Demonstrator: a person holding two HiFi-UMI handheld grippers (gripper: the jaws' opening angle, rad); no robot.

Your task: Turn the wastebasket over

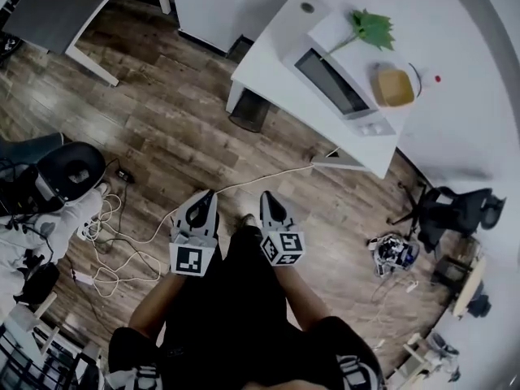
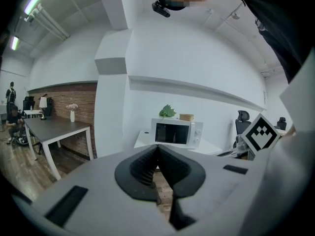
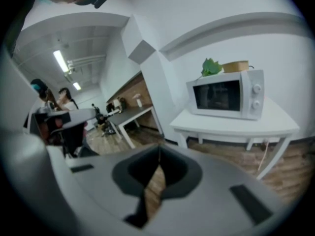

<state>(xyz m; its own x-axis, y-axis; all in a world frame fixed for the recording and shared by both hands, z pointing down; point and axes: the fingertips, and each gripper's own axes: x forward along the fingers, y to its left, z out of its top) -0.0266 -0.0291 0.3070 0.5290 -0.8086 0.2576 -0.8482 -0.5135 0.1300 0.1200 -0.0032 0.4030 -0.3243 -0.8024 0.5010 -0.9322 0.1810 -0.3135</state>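
Head view: found the left gripper (image 1: 208,195) and the right gripper (image 1: 266,195) side by side above the wood floor (image 1: 179,136), tips aimed towards the white table (image 1: 268,71). Saw both closed tip to tip in their own views, with nothing pinched and nothing touched. Spotted the wastebasket (image 1: 249,110) only from overhead: dark, mesh-sided, standing on the floor at the table's near corner, well apart from both grippers. Could not tell which end faced up. Noted loose white cables (image 1: 122,254) on the floor at the left, also from overhead alone. Got instead, from the lower angle of the gripper views, the microwave (image 3: 226,96) face-on with a green plant (image 3: 210,67) on top, and, in the left gripper view, a grey table (image 2: 54,127) before a brick wall (image 2: 59,100).
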